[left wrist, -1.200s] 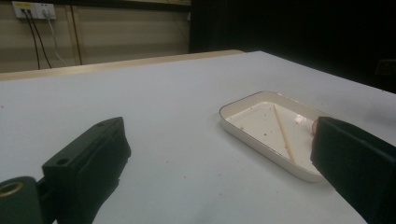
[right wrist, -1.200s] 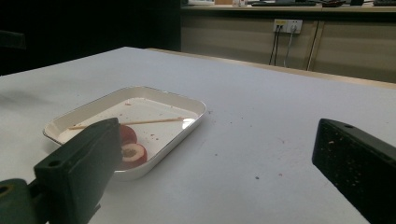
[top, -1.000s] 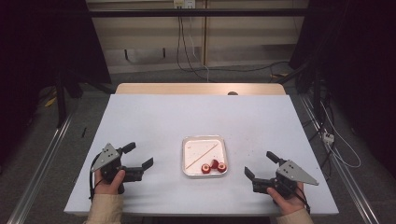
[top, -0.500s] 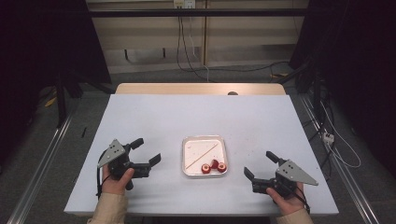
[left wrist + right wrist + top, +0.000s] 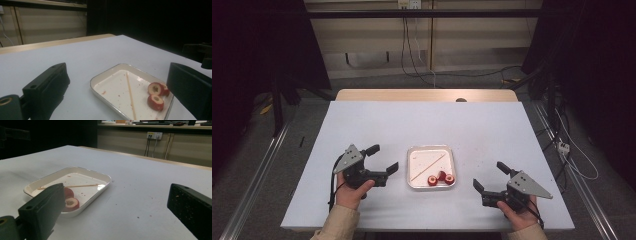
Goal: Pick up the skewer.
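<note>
In the high view, a white surface (image 5: 422, 125) is seen with a shallow white tray (image 5: 431, 166) set near its front middle. A thin wooden stick (image 5: 428, 167) is laid diagonally inside the tray, and red fruit slices (image 5: 440, 178) with pale centres are gathered at the tray's near edge, toward its right corner. The left gripper (image 5: 381, 159) is held in a hand (image 5: 351, 190) just to the left of the tray, apart from it, with its fingers spread wide and nothing between them. The right gripper (image 5: 491, 175) is held in the other hand (image 5: 519, 216) to the right of the tray and nearer the front edge, its fingers likewise released and empty.

In the left gripper view, the two black fingers (image 5: 47, 87) are seen wide apart at the bottom corners, with the tray (image 5: 105, 77) lying between them farther off. The stick (image 5: 130, 93) is seen running along the tray's floor, and the fruit slices (image 5: 156, 95) are placed at the tray's right side, close to the right-hand finger. Small red specks are scattered on the tray's floor.

In the right gripper view, the fingers (image 5: 41, 211) are again shown released. The tray (image 5: 100, 178) is seen at the left, the fruit slices (image 5: 70, 201) partly hidden behind the left-hand finger, and the stick (image 5: 80, 186) lying beyond them. Wall sockets (image 5: 153, 135) with cables are mounted on the far wall.
</note>
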`<action>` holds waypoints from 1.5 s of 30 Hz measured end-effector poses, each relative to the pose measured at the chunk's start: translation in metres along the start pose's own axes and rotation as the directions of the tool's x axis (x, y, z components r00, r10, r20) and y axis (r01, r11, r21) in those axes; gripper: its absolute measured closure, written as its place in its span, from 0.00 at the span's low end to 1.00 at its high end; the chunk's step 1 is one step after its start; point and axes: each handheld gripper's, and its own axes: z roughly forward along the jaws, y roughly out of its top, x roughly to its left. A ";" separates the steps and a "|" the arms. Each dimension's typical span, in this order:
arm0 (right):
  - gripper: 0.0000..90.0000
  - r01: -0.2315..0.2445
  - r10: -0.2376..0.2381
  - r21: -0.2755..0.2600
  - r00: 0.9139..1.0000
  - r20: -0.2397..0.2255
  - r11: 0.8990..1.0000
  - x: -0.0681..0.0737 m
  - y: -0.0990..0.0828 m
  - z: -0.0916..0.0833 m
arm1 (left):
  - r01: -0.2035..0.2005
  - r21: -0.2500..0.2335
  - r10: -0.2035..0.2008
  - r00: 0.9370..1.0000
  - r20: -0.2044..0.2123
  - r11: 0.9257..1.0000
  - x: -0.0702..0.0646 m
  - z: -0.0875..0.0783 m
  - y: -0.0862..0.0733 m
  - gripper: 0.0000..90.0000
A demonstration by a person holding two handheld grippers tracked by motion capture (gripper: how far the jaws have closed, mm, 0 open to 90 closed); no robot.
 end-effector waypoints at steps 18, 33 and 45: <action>0.01 0.004 -0.004 -0.007 1.000 -0.001 1.000 0.000 0.001 -0.001 | -0.008 0.089 0.002 0.998 0.068 0.996 -0.021 0.050 0.004 0.04; 0.01 -0.001 0.001 -0.013 1.000 0.005 1.000 -0.001 0.002 -0.002 | -0.045 0.209 0.017 0.991 0.137 0.977 -0.032 0.085 0.006 0.39; 0.01 0.000 0.001 -0.017 1.000 0.005 1.000 -0.002 0.002 -0.002 | -0.078 0.386 0.039 0.993 0.107 0.919 -0.030 0.105 0.006 0.57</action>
